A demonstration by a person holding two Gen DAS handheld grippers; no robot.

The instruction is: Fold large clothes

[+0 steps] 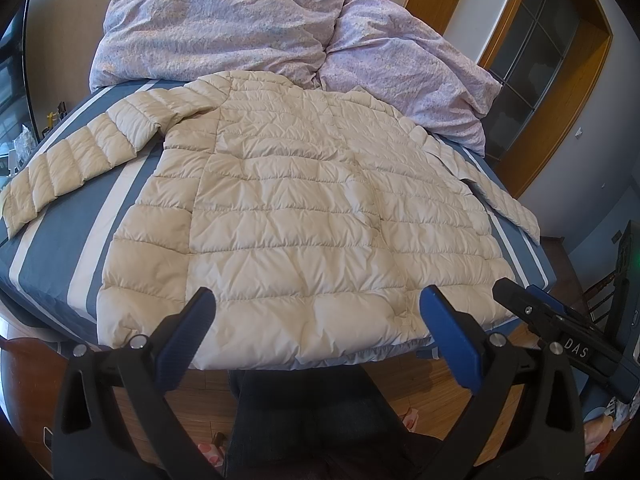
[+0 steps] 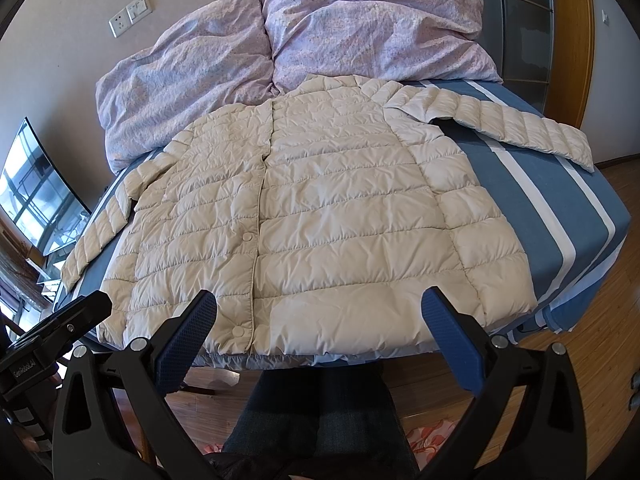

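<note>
A cream quilted puffer jacket point(image 1: 296, 216) lies flat and front up on the blue striped bed point(image 1: 60, 240), collar toward the pillows, both sleeves spread out to the sides. It also shows in the right wrist view point(image 2: 320, 208), with its snap placket left of centre. My left gripper point(image 1: 316, 300) is open and empty, held just above the jacket's hem. My right gripper point(image 2: 320, 300) is open and empty, also over the hem at the bed's near edge. The right gripper also shows in the left wrist view point(image 1: 560, 320).
Two lilac pillows point(image 1: 224, 20) lie at the head of the bed point(image 2: 540, 216). A wooden door frame point(image 1: 560, 80) stands to the right. A monitor point(image 2: 36, 184) stands to the left. Wooden floor and the person's dark trousers point(image 2: 316, 412) are below.
</note>
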